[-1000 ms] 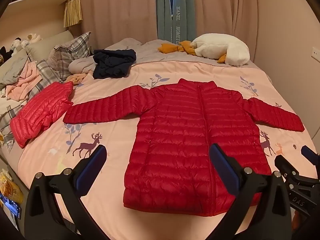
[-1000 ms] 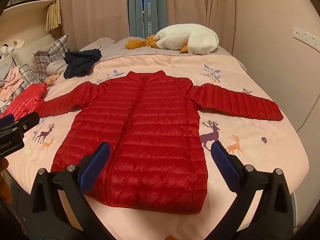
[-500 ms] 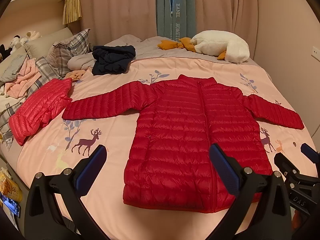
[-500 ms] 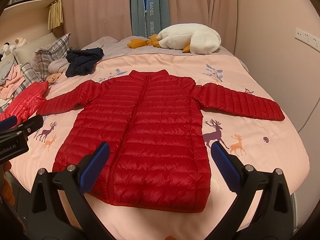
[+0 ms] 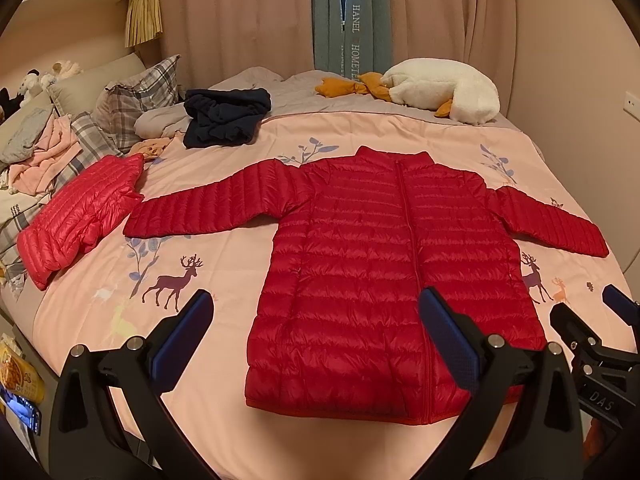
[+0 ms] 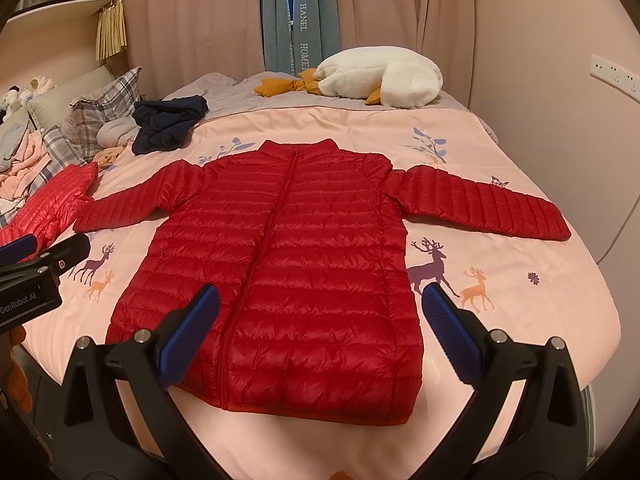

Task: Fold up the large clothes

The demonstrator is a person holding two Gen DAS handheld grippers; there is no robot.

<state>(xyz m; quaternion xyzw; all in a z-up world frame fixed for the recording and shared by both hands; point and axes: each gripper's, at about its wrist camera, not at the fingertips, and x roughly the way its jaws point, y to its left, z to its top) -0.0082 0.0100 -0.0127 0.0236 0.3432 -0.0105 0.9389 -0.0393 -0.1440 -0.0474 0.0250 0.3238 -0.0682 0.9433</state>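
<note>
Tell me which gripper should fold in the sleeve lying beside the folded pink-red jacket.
Left. That sleeve lies on the left gripper's side; the right gripper hovers open nearer the opposite sleeve.

Red puffer jacket [image 5: 384, 264] flat on bed [image 5: 224, 408], sleeves spread; left gripper [image 5: 316, 324] jaws wide, empty.

Red quilted puffer jacket [image 5: 384, 264], zipped, front up. Flat on pink bedspread [image 5: 208, 392]; both sleeves spread sideways.
</note>
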